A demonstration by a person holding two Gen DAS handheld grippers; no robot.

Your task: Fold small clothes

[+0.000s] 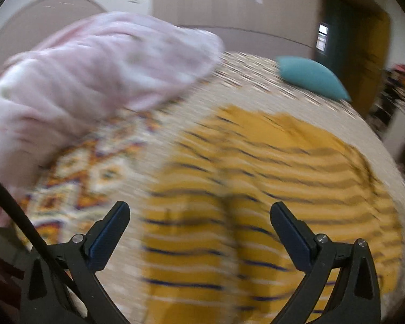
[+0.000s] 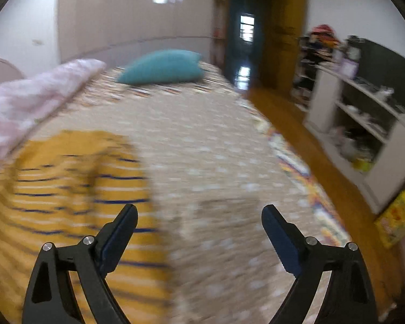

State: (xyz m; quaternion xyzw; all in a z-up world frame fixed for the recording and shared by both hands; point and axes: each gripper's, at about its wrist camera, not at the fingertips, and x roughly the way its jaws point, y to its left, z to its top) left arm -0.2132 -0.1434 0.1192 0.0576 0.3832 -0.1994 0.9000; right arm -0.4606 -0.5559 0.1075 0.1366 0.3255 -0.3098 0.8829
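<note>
Blur smears both wrist views, so fine detail of the cloth is hard to read. The left claw (image 1: 199, 210) hangs above the bed, tilted downward toward it, with its two dark fingers (image 1: 113, 232) spread wide apart and nothing between them. Directly under and ahead of it lies the yellow striped garment (image 1: 256, 189), spread on the patterned bedspread (image 1: 81, 178); thin dark stripes run across it, and a darker crease runs up its middle between the two fingers. The claw does not touch the cloth. To the left of the garment a pink blanket (image 1: 94, 75) is heaped on the bed, and a teal pillow (image 1: 310, 77) lies far off toward the head of the bed.

The right claw (image 2: 199, 213) is likewise pitched downward over the bed, jaws standing wide and holding nothing. Its left finger (image 2: 118, 240) is seen over the right edge of the yellow striped garment (image 2: 67, 189), while its right finger is over bare bedspread (image 2: 216, 148). The garment lies flat at the lower left of this view, with the pink blanket (image 2: 27, 100) beside it and the teal pillow (image 2: 162, 66) beyond. A wooden floor (image 2: 297, 124) and white shelving (image 2: 364, 124) run along the right of the bed.
</note>
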